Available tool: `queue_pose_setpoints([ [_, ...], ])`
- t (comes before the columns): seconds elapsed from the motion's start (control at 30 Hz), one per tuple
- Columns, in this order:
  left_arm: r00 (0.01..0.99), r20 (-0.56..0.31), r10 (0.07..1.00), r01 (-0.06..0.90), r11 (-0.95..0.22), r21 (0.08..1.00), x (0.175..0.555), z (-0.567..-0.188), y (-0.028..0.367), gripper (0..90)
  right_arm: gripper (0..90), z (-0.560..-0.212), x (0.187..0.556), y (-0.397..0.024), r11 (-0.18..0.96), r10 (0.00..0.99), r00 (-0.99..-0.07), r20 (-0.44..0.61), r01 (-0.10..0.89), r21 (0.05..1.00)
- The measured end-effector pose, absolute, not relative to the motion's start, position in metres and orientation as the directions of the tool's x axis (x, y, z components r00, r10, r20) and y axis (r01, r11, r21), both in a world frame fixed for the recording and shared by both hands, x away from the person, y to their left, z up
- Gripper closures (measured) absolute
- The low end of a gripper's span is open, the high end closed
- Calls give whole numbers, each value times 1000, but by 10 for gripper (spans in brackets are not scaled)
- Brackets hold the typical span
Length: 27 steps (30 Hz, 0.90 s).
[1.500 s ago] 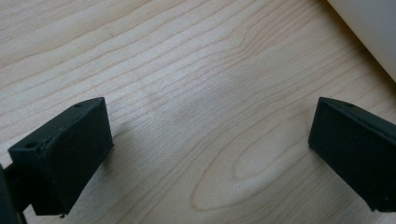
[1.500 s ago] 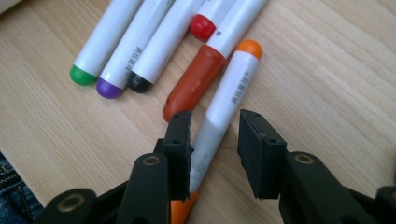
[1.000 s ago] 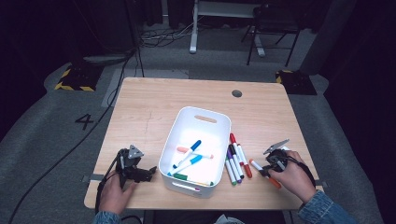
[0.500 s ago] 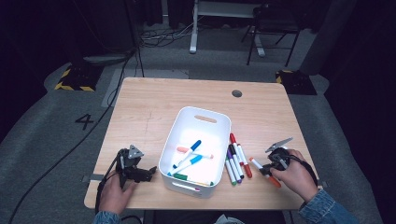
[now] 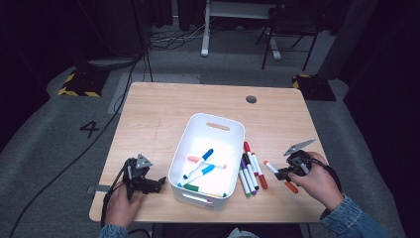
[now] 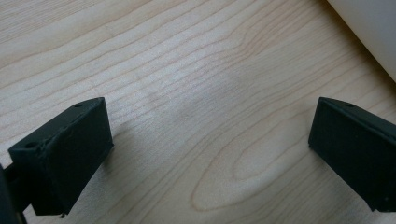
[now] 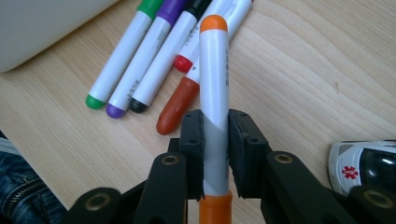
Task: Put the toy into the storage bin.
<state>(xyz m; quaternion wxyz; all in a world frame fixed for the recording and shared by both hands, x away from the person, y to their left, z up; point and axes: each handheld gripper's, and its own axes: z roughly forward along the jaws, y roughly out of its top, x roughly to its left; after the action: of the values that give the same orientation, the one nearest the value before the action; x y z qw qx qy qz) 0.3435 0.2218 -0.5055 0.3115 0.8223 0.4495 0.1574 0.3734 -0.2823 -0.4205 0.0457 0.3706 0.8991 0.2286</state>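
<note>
The right gripper [image 7: 215, 140] pinches the orange marker [image 7: 214, 70] by its barrel, raised off the table [image 5: 163, 109] right of the markers [image 5: 250, 171] lying loose beside the white bin [image 5: 218, 124]. The left gripper [image 6: 210, 144] rests with jaws spread, empty. Several markers lie in the bin (about four); judged roughly half done, four loose plus this one left.

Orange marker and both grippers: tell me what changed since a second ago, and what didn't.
The right gripper, shut on the orange marker, has lifted it slightly off the table. The left gripper stayed put, jaws open. The white bin and the markers beside it have not moved.
</note>
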Motion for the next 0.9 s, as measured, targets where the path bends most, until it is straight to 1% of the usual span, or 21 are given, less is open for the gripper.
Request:
queue_pose_setpoints([
  [0.47, 537, -19, 843, 641, -394, 659, 343, -506, 221, 0, 768, -379, 378, -270, 637, 637, -766, 85, 585, 501],
  [0.7, 536, -18, 844, 643, -394, 657, 343, -505, 221, 0, 768, -355, 384, -256, 649, 595, -800, 77, 536, 540],
  [0.9, 536, -17, 844, 641, -394, 659, 343, -505, 221, 0, 768, -343, 391, -244, 651, 574, -814, 88, 519, 555],
])
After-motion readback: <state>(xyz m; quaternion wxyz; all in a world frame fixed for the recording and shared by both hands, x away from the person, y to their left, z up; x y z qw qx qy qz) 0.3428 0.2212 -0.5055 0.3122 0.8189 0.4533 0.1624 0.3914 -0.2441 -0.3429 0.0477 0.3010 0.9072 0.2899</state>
